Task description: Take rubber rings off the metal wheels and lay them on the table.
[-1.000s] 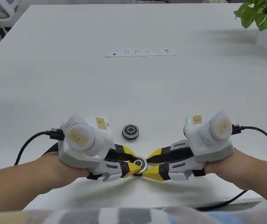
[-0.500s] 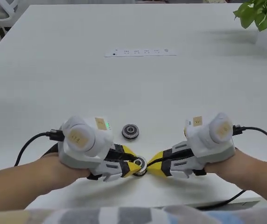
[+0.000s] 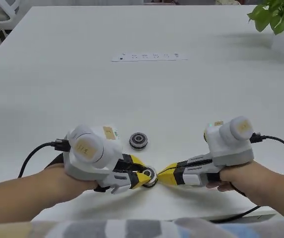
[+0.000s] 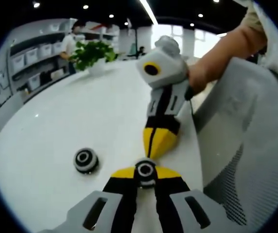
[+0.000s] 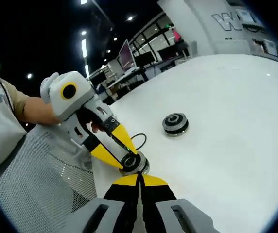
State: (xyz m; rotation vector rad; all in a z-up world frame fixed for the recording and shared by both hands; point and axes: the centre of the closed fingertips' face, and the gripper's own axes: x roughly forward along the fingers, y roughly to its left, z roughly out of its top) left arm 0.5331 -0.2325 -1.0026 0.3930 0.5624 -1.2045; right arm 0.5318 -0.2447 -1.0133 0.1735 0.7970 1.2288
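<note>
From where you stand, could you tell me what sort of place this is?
Probably an open-plan office or lab: a white table, wall shelves of storage bins, a desk monitor and a potted plant.

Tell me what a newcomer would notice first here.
The left gripper and right gripper meet nose to nose at the near edge of the white table. The left is clamped on a small metal wheel, and the right's shut tips sit right at it. A second wheel lies loose just beyond them, and a green plant stands at the far right corner.
</note>
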